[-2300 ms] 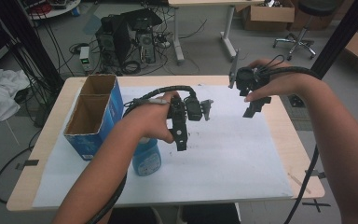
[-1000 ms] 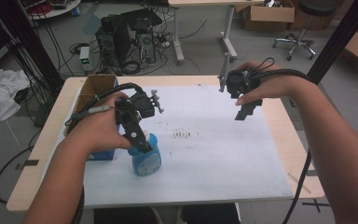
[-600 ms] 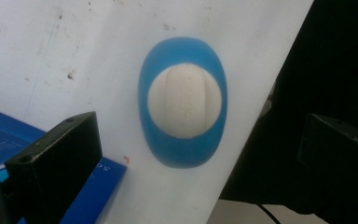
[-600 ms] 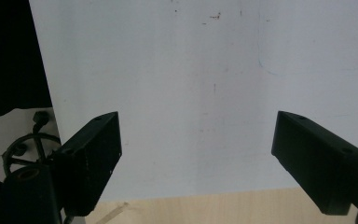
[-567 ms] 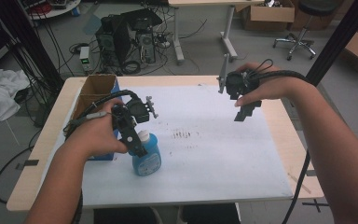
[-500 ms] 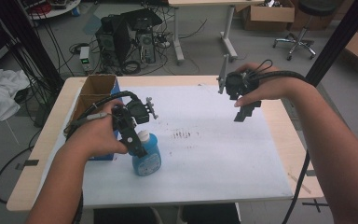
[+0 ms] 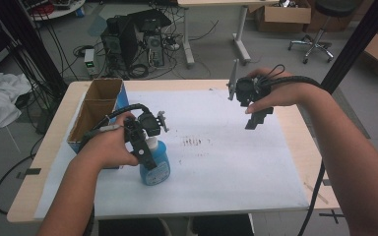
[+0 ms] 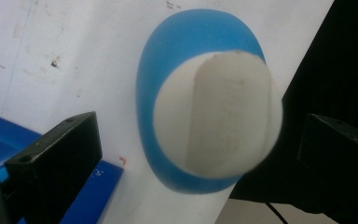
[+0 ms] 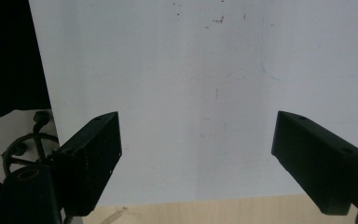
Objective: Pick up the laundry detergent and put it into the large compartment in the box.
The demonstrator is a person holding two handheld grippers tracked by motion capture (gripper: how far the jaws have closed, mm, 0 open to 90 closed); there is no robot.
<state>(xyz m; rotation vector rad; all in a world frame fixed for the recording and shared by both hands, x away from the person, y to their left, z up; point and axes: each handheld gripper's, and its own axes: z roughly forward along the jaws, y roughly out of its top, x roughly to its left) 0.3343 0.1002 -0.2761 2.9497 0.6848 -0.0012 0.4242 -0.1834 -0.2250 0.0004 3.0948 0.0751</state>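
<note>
Above the blue bottle (image 7: pixel 154 164), beside the cardboard box (image 7: pixel 94 114), the left gripper (image 8: pixel 186 144) hangs wide open, probably not touching; lower squarely until both jaws straddle its white cap (image 8: pixel 216 114), then close.

I see even, soft room light and faint shadows on the white table (image 7: pixel 236 167). Up close, the bottle's white cap (image 8: pixel 216 114) blurs; dark corners stay murky.

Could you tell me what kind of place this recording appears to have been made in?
Probably a lab or workshop office: black desktop computer towers stand amid tangled floor cables, brown cardboard boxes sit under a desk, and a wheeled office chair stands beyond the paper-covered wooden table.
</note>
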